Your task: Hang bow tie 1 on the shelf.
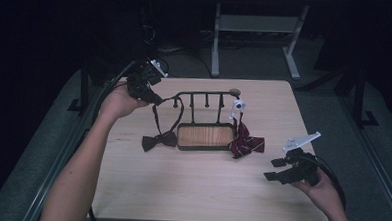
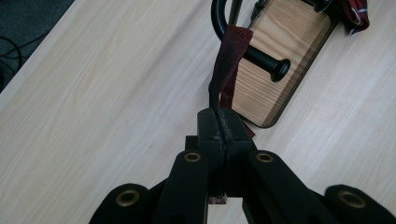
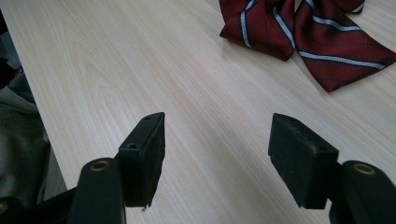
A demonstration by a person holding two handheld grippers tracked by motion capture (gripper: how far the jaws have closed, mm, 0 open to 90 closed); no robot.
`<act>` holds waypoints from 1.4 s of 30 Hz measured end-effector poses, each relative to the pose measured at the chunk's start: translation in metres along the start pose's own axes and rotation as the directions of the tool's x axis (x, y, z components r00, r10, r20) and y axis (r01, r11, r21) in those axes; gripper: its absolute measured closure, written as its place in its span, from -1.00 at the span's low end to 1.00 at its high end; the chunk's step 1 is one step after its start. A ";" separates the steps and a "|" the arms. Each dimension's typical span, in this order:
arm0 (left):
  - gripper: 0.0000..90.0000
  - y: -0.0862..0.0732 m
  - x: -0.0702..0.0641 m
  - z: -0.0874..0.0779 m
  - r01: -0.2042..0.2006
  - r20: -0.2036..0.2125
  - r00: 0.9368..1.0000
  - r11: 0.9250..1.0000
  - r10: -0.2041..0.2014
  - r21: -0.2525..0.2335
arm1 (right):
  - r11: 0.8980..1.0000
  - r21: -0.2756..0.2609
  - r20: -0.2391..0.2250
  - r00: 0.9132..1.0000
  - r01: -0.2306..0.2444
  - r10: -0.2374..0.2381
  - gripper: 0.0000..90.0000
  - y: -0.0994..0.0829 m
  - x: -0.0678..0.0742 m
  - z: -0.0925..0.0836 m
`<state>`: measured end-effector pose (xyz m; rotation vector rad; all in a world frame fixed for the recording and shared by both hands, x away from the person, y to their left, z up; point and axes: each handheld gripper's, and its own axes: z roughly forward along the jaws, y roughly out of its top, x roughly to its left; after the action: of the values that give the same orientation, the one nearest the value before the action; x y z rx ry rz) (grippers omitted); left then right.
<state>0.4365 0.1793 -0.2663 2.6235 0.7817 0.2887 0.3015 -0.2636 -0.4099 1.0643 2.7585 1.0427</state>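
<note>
Setting: pale wood table [image 1: 195, 190], dark room.
Left gripper [image 2: 219, 122]: clamped on bow tie strap [image 2: 228, 60].
Right gripper [image 3: 217, 154]: jaws apart, empty.
Handling: likely soft, light; hold strap near hook.

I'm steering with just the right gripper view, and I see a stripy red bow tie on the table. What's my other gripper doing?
Observer: Your left gripper is shut on the strap of a dark bow tie.
Operator: Where does it go?
Observer: It drapes over the left end of a black rack with a wooden base.
Operator: And the bow part?
Observer: The dark bow lies on the table, just left of the rack's base.
</note>
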 end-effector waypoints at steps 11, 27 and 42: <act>0.70 -0.001 -0.002 -0.002 0.004 -0.025 1.000 1.000 -0.004 -0.007 | 1.000 -0.007 0.000 1.000 -0.005 0.005 -0.20 -0.001 -0.001 -0.002; 0.35 -0.015 -0.012 -0.012 -0.013 -0.037 0.999 0.999 0.011 -0.045 | 0.999 -0.010 0.019 0.999 -0.048 0.048 -0.25 -0.007 -0.010 -0.003; 0.26 -0.044 -0.015 -0.013 -0.015 -0.015 1.000 0.997 0.014 -0.072 | 0.998 -0.012 0.032 0.997 -0.066 0.066 -0.26 -0.008 -0.011 -0.003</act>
<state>0.3994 0.2088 -0.2740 2.5634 0.7439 0.3345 0.3044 -0.2760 -0.4145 1.1680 2.7072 1.0367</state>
